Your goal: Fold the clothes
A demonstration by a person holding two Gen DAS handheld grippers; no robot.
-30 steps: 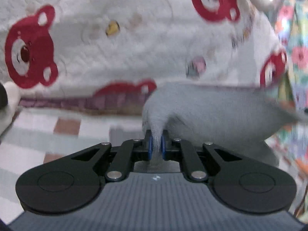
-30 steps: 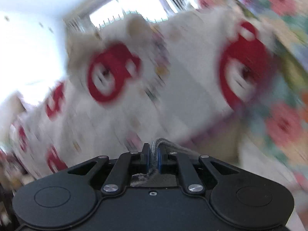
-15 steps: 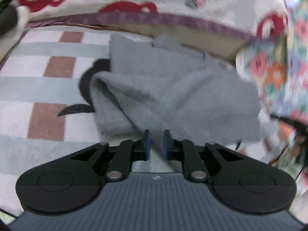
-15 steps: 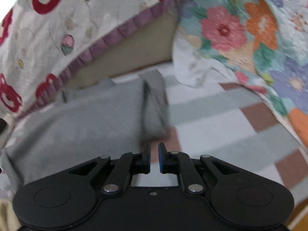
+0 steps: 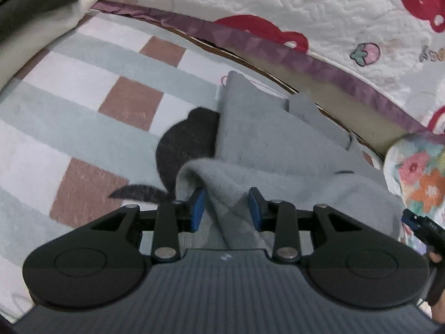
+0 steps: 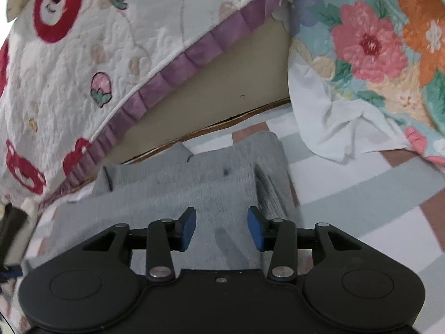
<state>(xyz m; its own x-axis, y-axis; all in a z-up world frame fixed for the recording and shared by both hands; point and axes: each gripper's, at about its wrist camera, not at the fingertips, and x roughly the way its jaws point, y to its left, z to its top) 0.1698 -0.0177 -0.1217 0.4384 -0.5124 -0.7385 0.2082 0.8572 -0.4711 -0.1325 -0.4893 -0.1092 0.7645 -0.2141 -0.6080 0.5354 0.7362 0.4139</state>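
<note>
The grey garment (image 5: 278,150) is lying on the checked blanket (image 5: 83,111), stretching away ahead of both grippers; left gripper (image 5: 226,208) and right gripper (image 6: 221,226) jaws are opening, cloth between them, ungripped.

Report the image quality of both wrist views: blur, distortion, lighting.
Left wrist: strong fisheye bending, soft even light, grey garment fairly sharp. Right wrist: same bending; streaky motion blur on the grey garment; floral quilt bright, no glare.
</note>
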